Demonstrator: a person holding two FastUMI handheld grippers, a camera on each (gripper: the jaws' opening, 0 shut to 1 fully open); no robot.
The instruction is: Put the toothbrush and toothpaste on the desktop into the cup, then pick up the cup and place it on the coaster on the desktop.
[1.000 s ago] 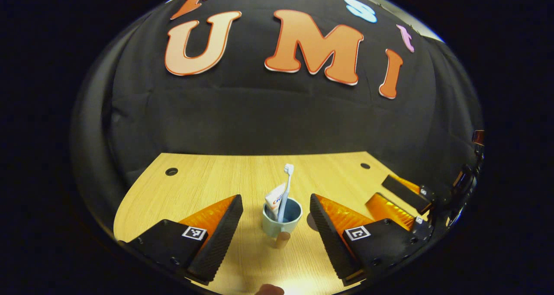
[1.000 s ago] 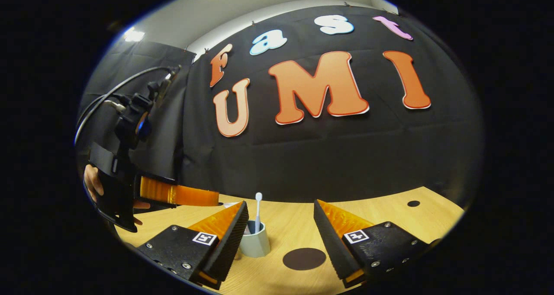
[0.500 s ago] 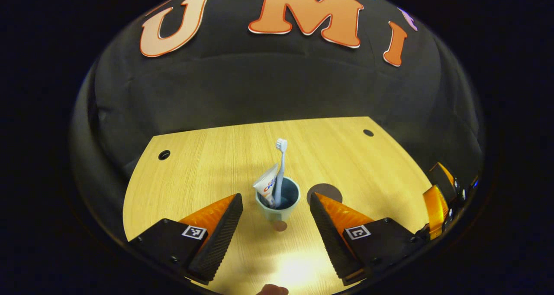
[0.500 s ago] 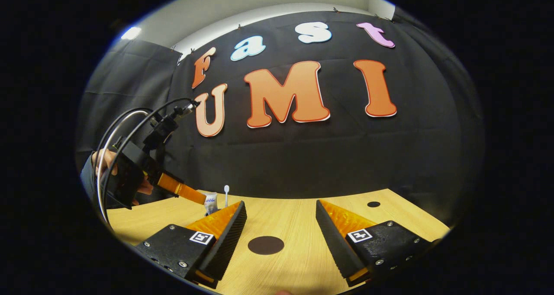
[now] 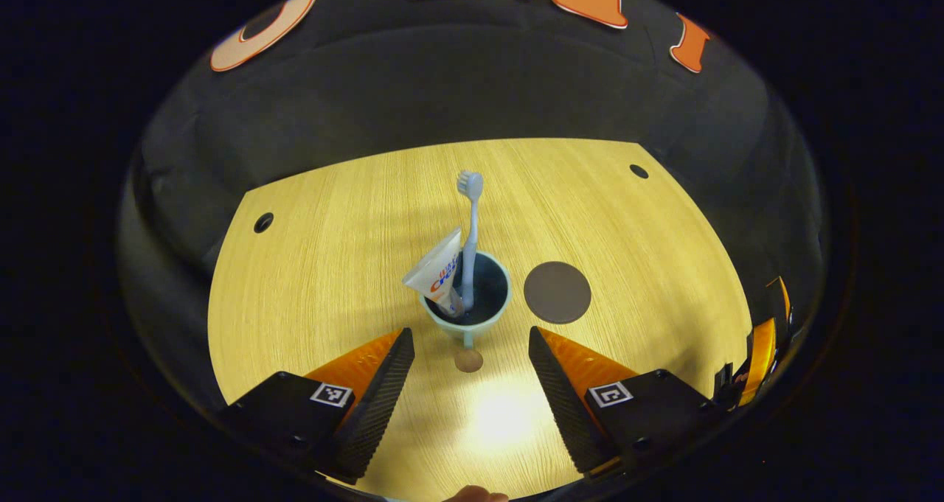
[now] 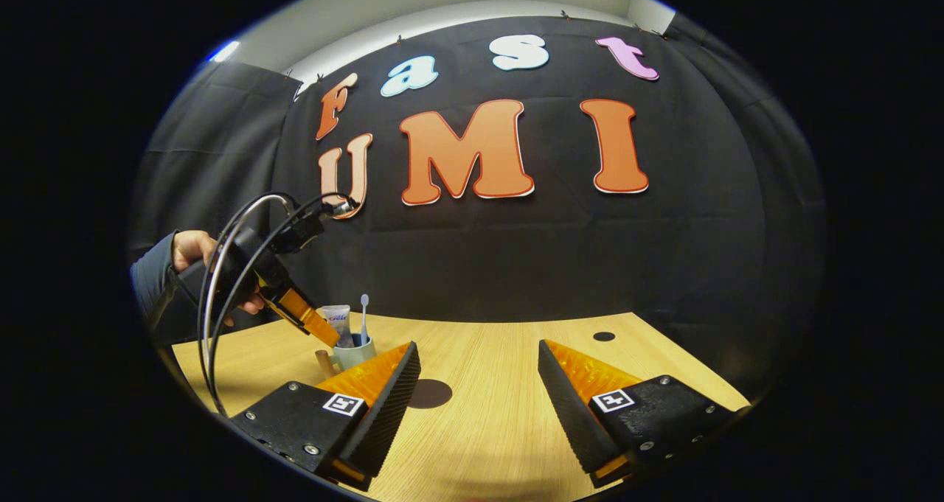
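A pale blue cup (image 5: 467,318) stands upright on the wooden table, its stubby wooden handle (image 5: 467,360) pointing toward me. Inside it a toothbrush (image 5: 470,222) stands bristles up, and a white toothpaste tube (image 5: 436,273) leans left. A dark round coaster (image 5: 557,292) lies flat just right of the cup, apart from it. My left gripper (image 5: 470,336) is open, raised above and short of the cup. In the right gripper view the cup (image 6: 352,354) with toothbrush (image 6: 363,314) sits far left, the coaster (image 6: 429,393) beside it. My right gripper (image 6: 478,351) is open with nothing between its fingers.
The table (image 5: 332,214) has small round holes near its back corners (image 5: 263,222) (image 5: 639,171). A hand (image 6: 195,248) holds the left gripper (image 6: 299,314) with looping cables, tilted down at the cup. The right gripper (image 5: 763,340) shows at the table's right edge.
The left gripper has risen and tilted down, so the cup sits farther ahead of its fingers. The right gripper has drawn back and away from the cup. Both stayed open.
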